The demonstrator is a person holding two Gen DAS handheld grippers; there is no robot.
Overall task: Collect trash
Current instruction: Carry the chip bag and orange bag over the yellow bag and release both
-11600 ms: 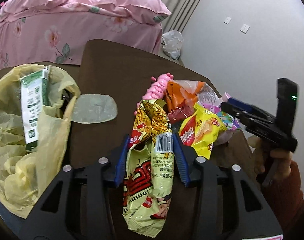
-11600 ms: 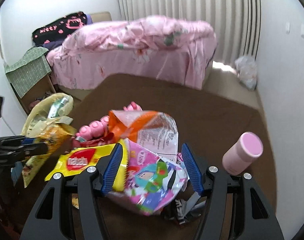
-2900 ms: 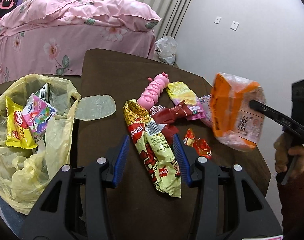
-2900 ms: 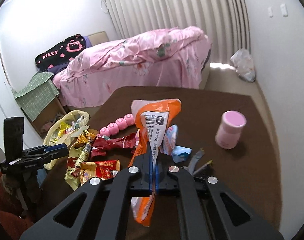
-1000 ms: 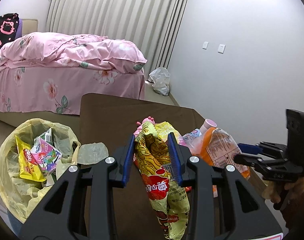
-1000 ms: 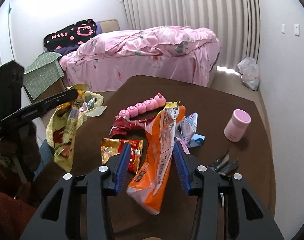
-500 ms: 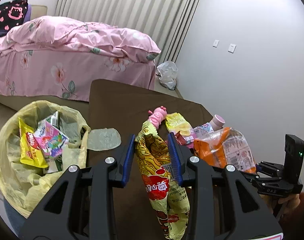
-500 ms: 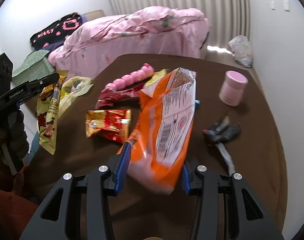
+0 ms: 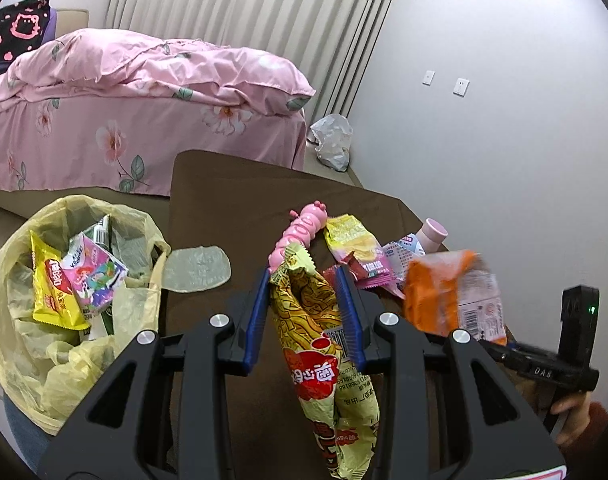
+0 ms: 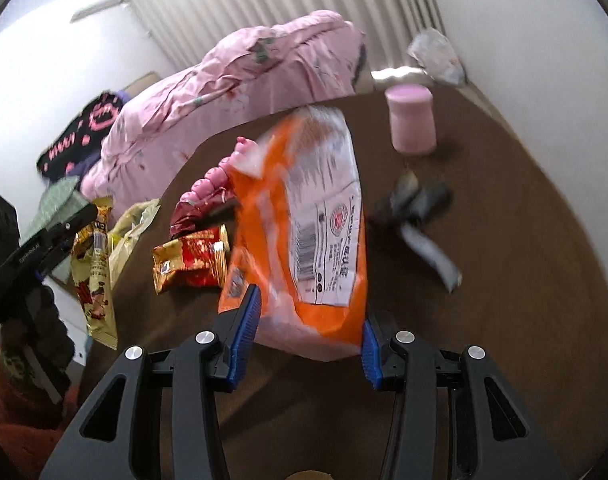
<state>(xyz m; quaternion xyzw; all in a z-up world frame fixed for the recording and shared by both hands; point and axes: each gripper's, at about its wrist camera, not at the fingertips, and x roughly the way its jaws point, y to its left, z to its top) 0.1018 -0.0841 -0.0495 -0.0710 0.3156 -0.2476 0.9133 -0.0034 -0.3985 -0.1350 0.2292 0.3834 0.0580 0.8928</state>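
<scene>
My left gripper [image 9: 304, 312] has its fingers pinched on a yellow noodle-snack wrapper [image 9: 324, 352], which hangs lifted off the brown counter [image 9: 231, 196], just to the right of the yellow trash bag [image 9: 19, 344]. My right gripper [image 10: 308, 328] has its fingers spread wide around the puffy orange snack bag [image 10: 308, 216]; the bag fills the gap and both blue pads sit against its sides. Those fingers have just been opening a little with the bag between them, and the blur leaves me unsure how firmly it is held.

Done so far, by the look of it: the trash bag, hanging off the counter's left edge, already holds a yellow biscuit wrapper [image 9: 53, 288], a pink cartoon packet [image 9: 97, 276] and some greenish plastic.

Left to do: my two wrappers must go across to the bag. On the counter to the bag's right lie a red-and-gold packet [image 10: 191, 260], a crumpled dark red wrapper [image 10: 191, 208], a yellow-and-pink packet [image 9: 352, 244], a pale printed sachet [image 9: 404, 252] and dark scraps with a grey strip [image 10: 420, 208]. The pink caterpillar toy [image 9: 304, 228] and pink jar [image 10: 412, 124] I judge not to be trash. Roughly a third done.
</scene>
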